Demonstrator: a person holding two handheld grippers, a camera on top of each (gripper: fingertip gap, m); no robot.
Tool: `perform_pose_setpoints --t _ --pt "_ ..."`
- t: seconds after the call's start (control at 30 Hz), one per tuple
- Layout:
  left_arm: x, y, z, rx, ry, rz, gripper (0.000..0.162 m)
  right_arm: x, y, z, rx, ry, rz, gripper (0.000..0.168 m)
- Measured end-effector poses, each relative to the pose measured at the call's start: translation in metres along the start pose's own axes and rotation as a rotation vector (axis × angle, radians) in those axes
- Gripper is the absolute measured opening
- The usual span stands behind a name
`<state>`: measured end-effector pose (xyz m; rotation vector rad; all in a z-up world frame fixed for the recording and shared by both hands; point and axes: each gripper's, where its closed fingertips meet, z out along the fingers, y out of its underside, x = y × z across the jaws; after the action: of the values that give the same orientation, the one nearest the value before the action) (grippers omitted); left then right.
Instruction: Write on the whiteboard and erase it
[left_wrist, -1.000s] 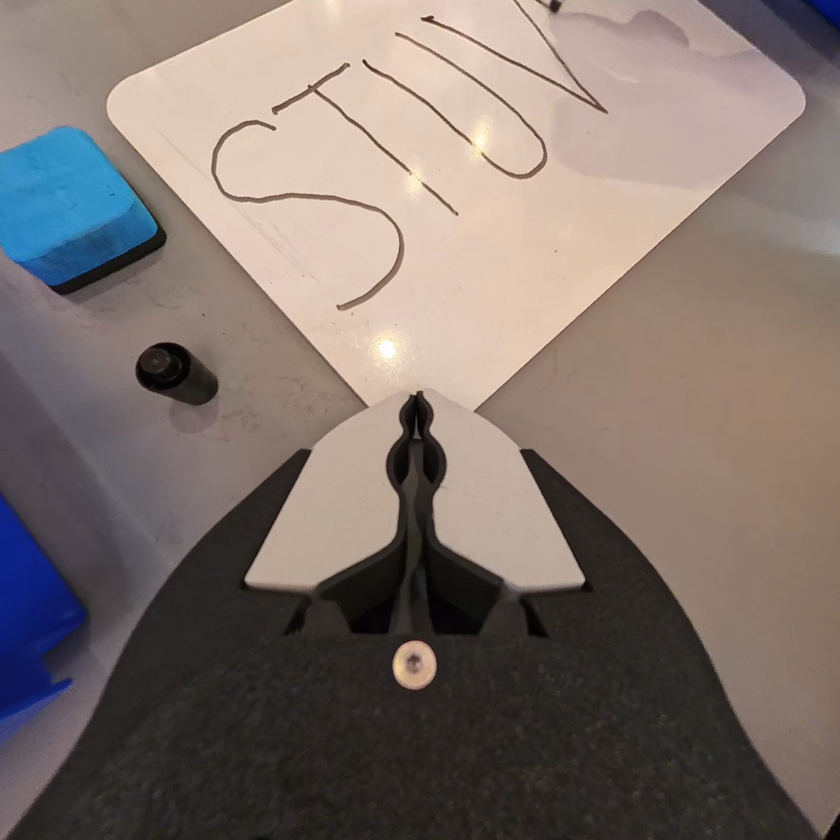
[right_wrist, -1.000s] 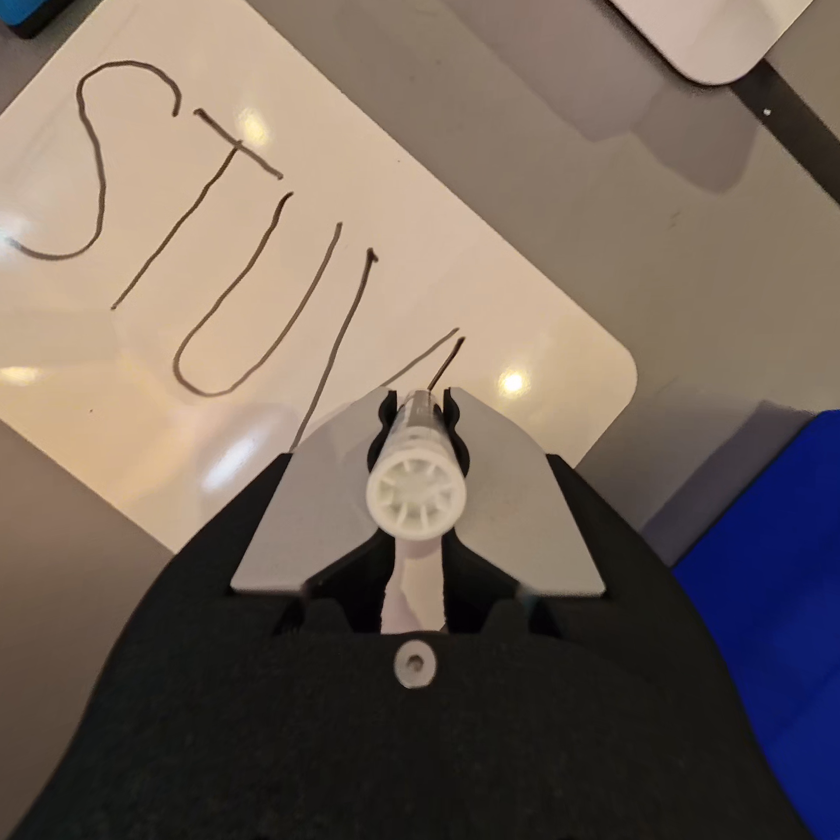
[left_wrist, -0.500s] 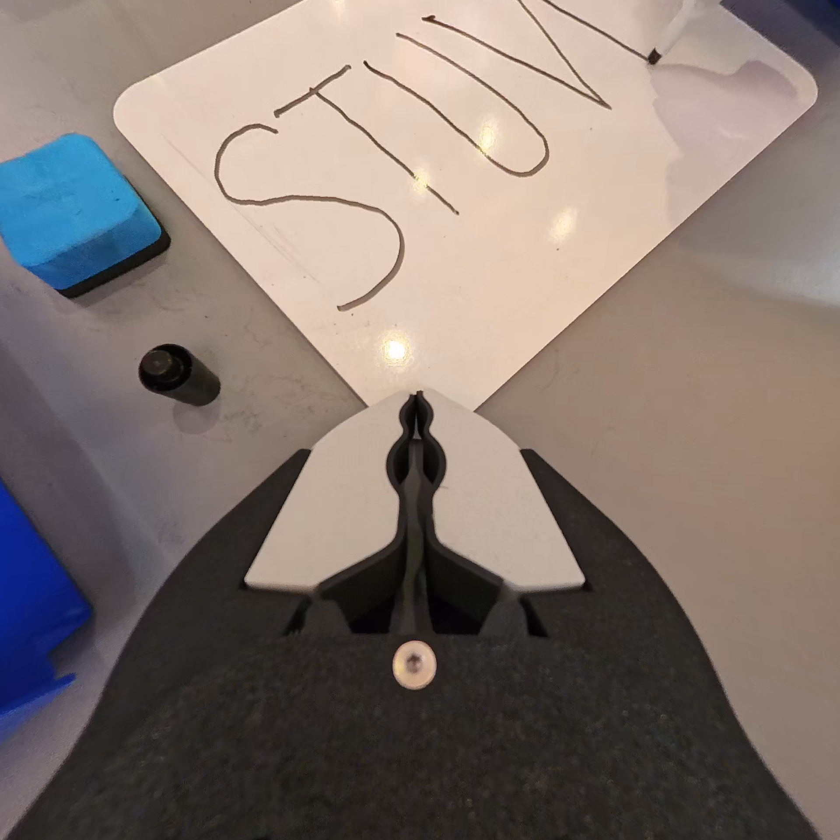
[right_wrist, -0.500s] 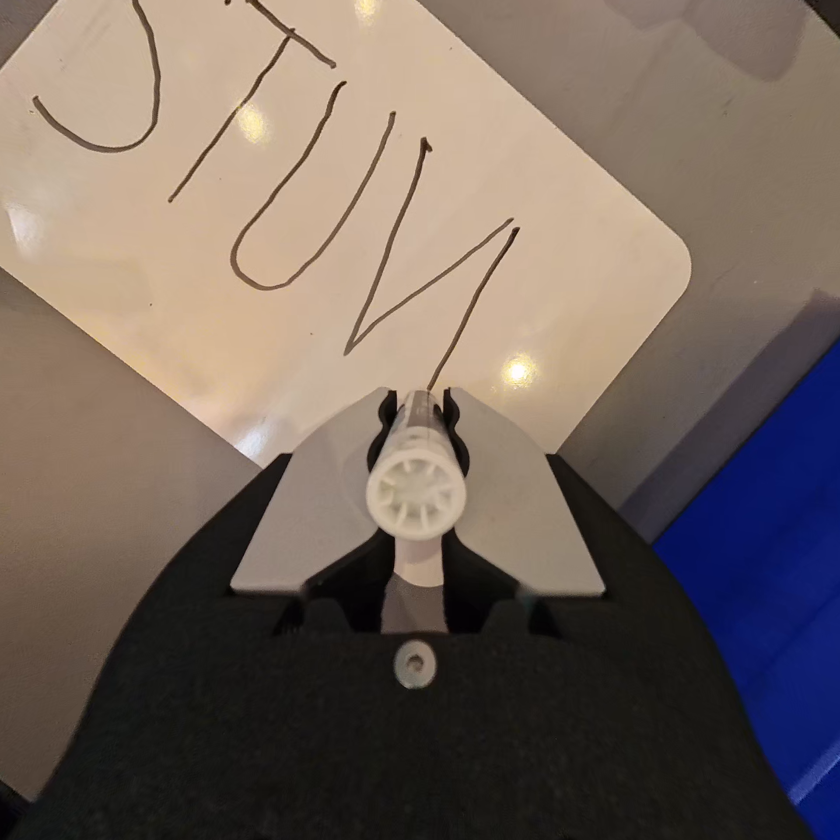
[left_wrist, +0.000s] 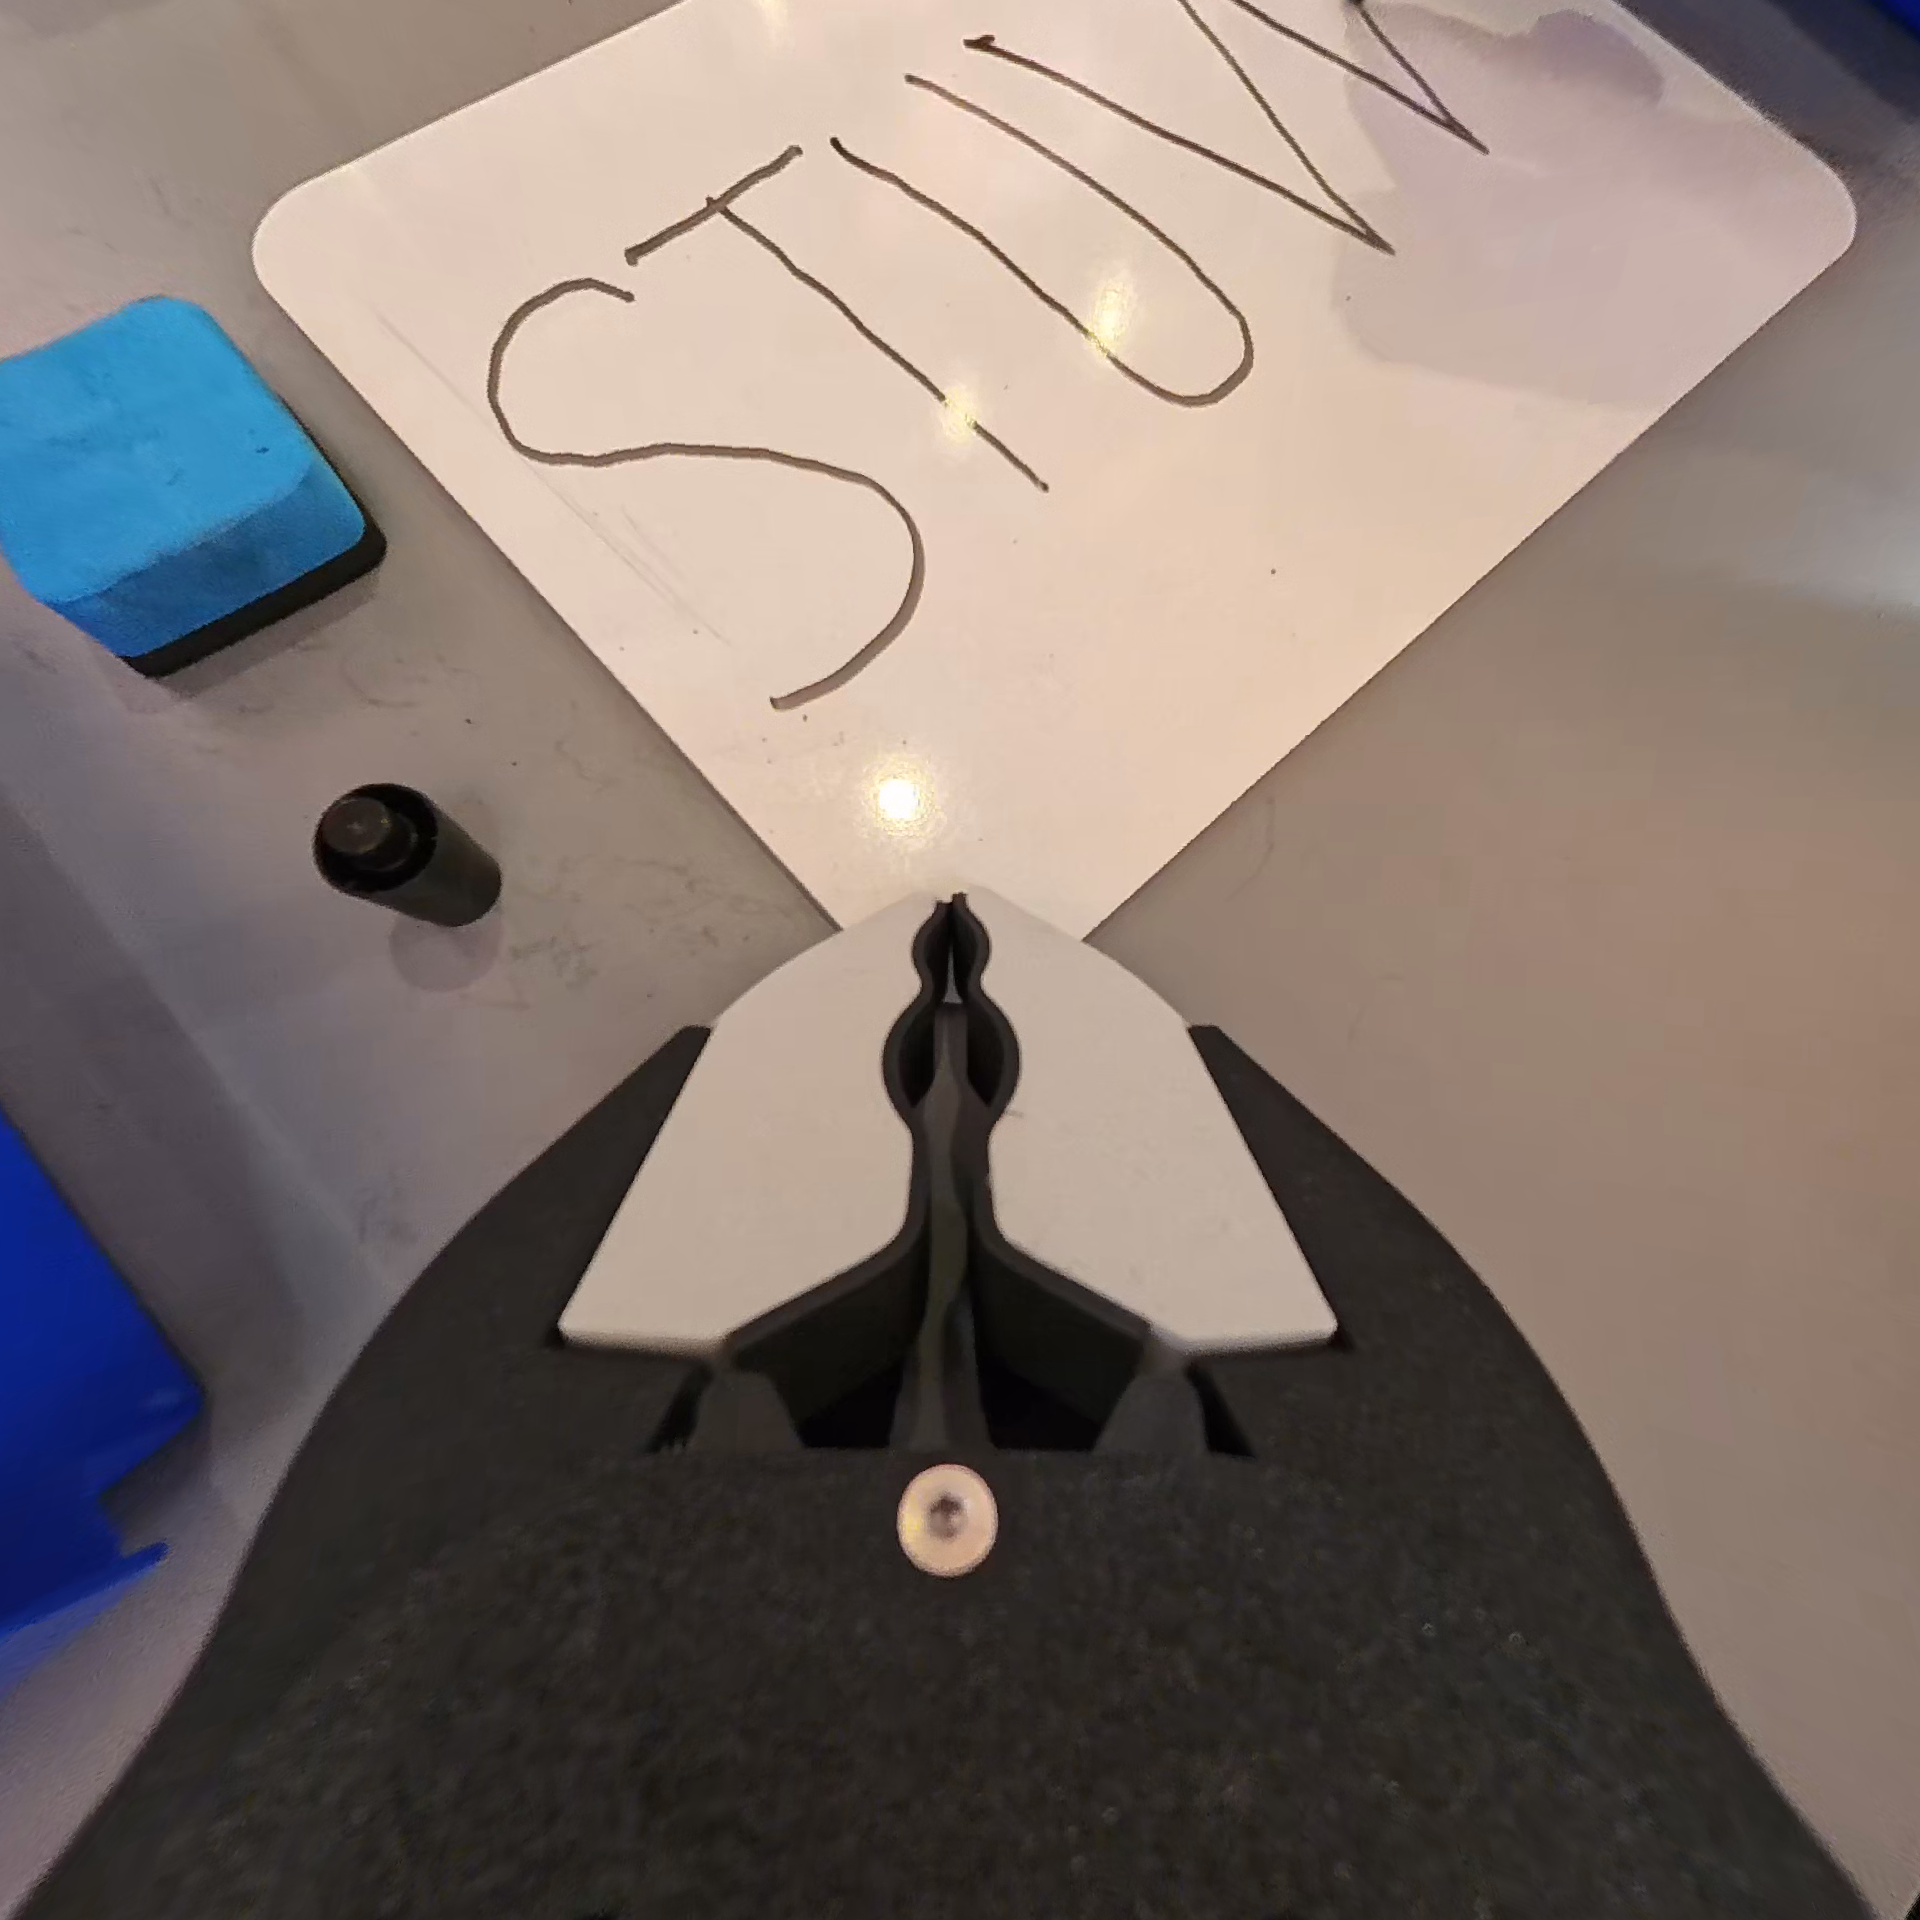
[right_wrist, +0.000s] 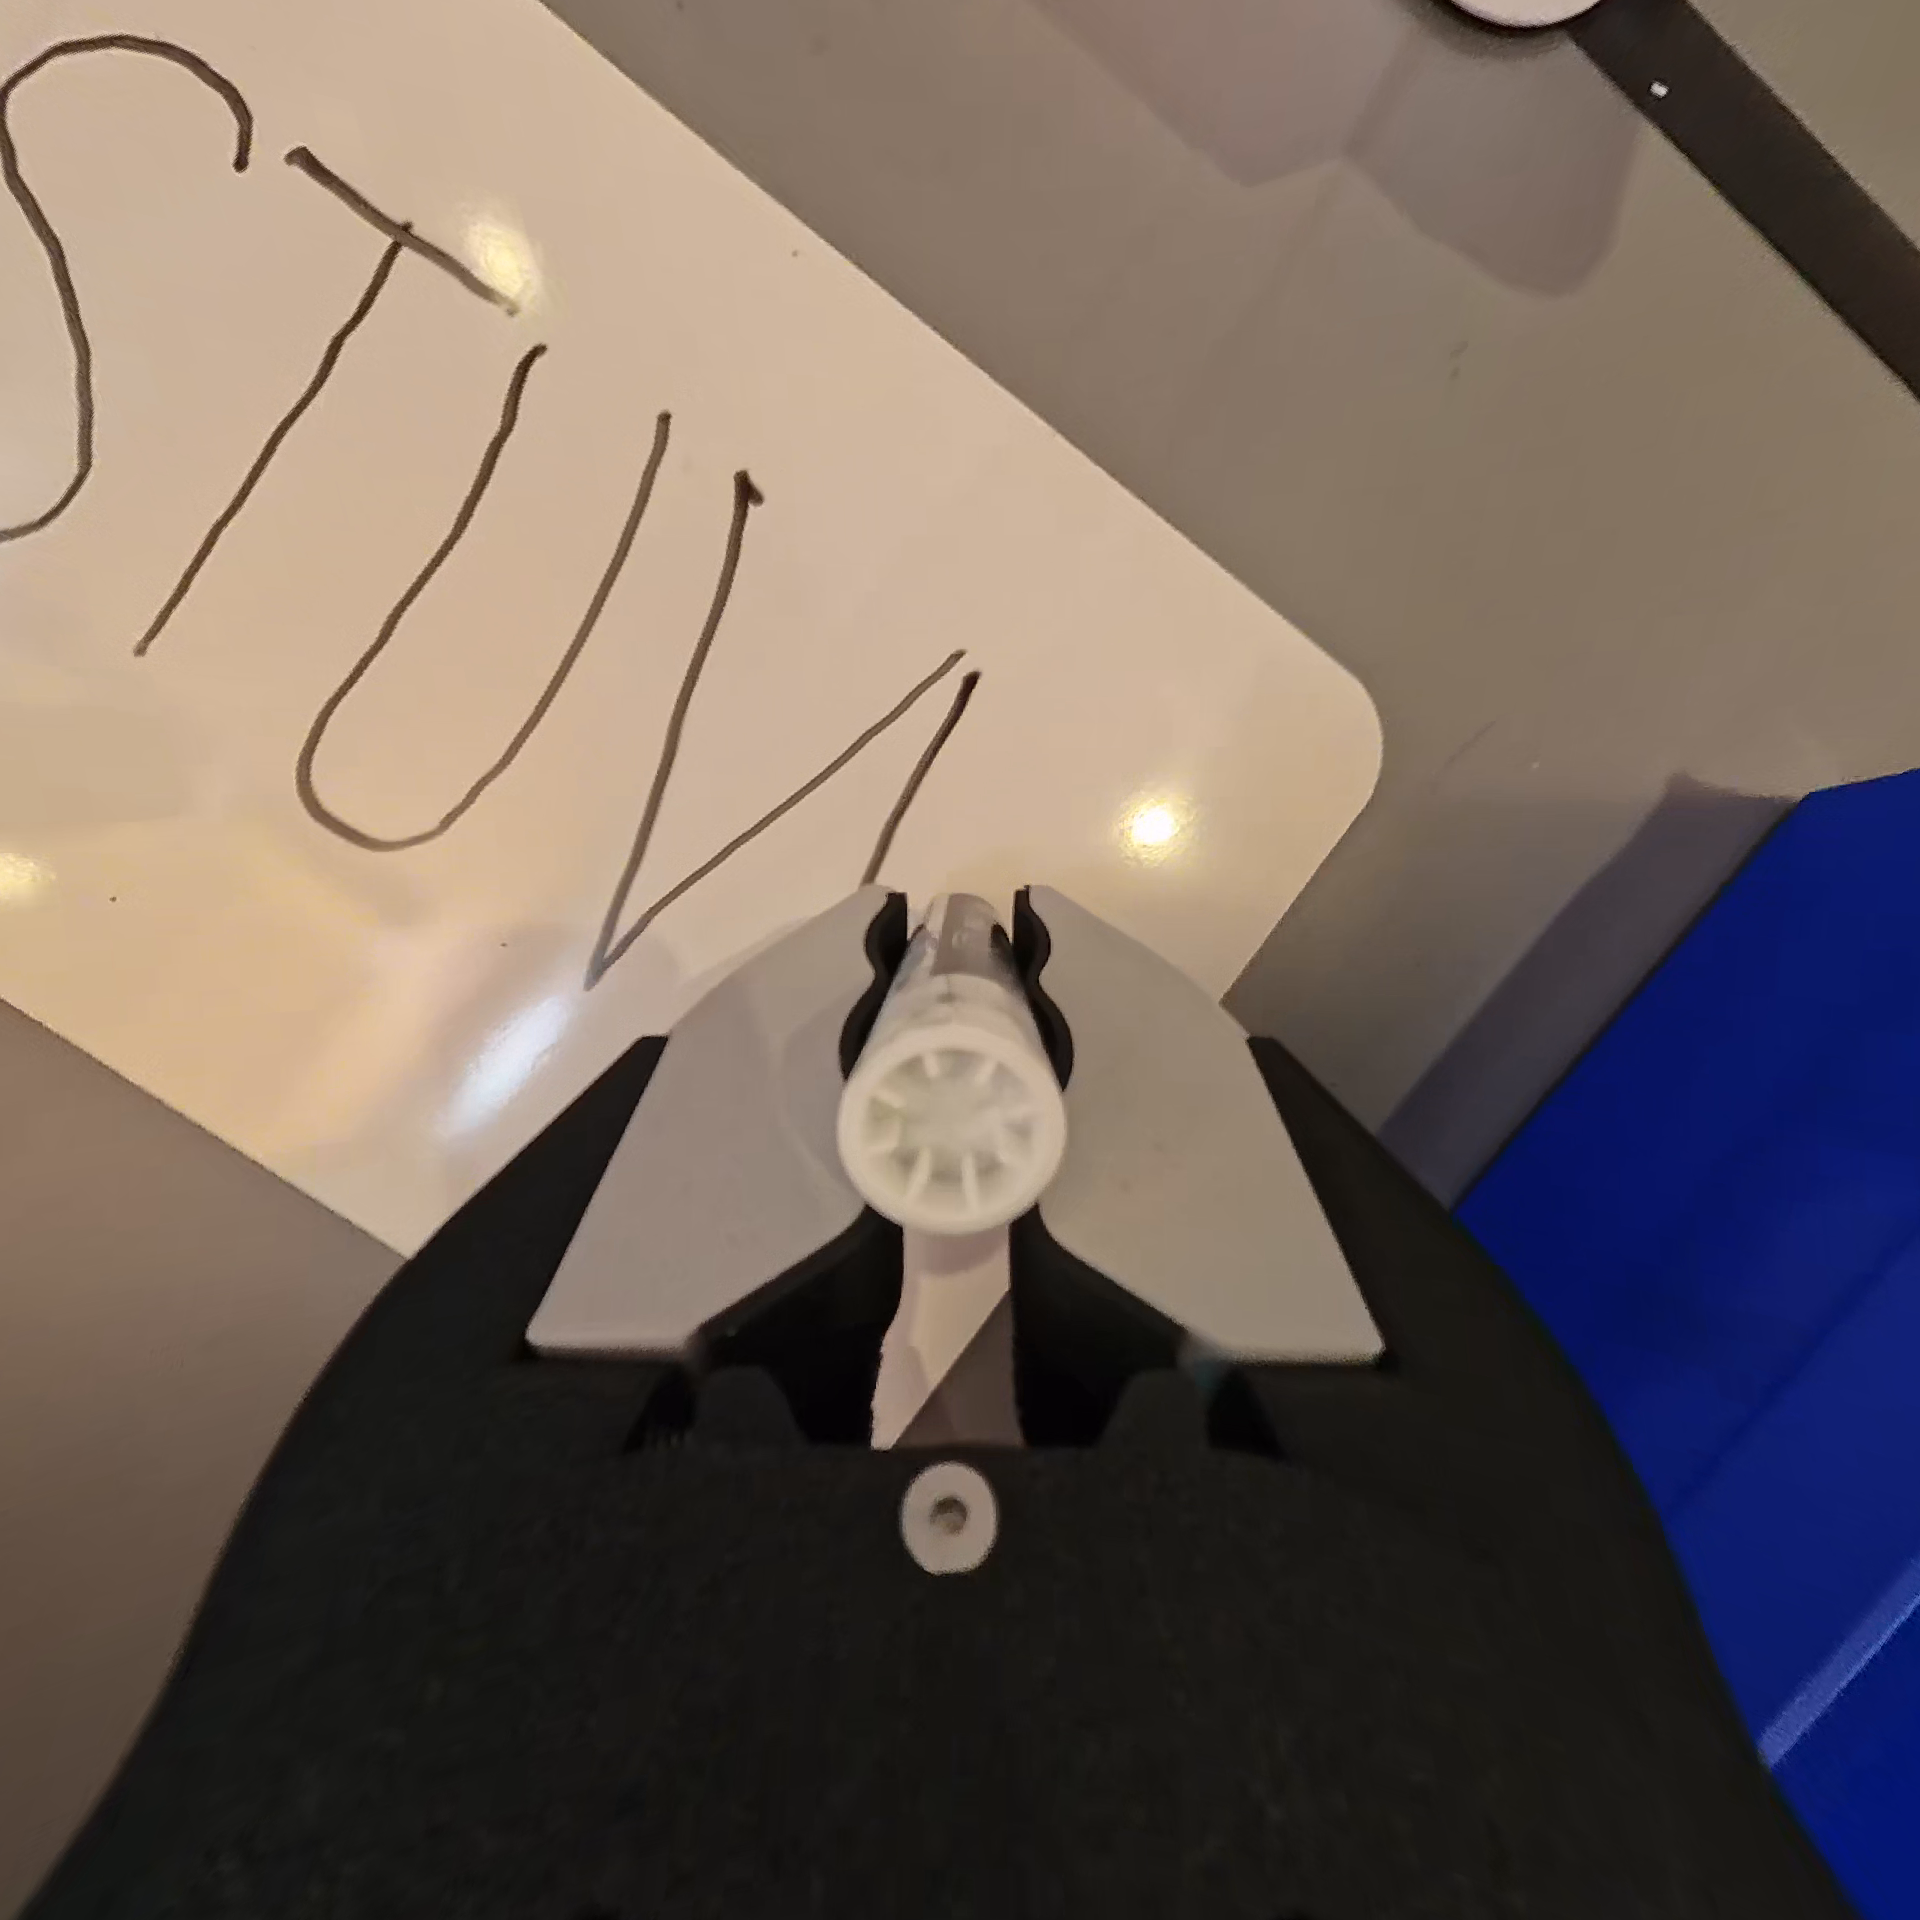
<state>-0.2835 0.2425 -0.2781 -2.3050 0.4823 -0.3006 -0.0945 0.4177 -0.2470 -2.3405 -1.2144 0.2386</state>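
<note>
- Left wrist view: the left gripper (left_wrist: 954, 906) has its jaws pressed together on nothing, its tips over the near corner of the whiteboard (left_wrist: 1091, 623).
- The whiteboard lies flat on the grey table (left_wrist: 1558, 935), turned corner-on like a diamond, with black handwritten strokes across it.
- Left of the board a blue eraser (left_wrist: 156, 468) with a black base rests on the table, apart from the board's edge.
- Nearer the camera a black marker cap (left_wrist: 407, 854) lies on its side, its long axis running left to right, one end facing the camera.
- A blue bin (left_wrist: 73, 1403) sits at the left edge.
- Right wrist view: the right gripper (right_wrist: 956, 906) pinches a white marker (right_wrist: 954, 1081). Its long axis runs along the fingers, butt end toward the camera, tip hidden, pointing toward the whiteboard (right_wrist: 1143, 644) near the last stroke.
- A blue bin (right_wrist: 1714, 1195) lies at the right.
</note>
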Motion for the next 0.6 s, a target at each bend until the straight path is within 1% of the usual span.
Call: perform_pose_setpoints --t 0.2,0.6 --pt "0.000 0.000 0.000 0.000 0.003 -0.003 0.000 0.000 0.002 -0.001 -0.007 0.000 -0.003 0.020" --pt "0.001 0.000 0.000 0.000 -0.008 0.012 0.000 -0.018 0.035 -0.021 -0.013 0.021 0.016 0.020"
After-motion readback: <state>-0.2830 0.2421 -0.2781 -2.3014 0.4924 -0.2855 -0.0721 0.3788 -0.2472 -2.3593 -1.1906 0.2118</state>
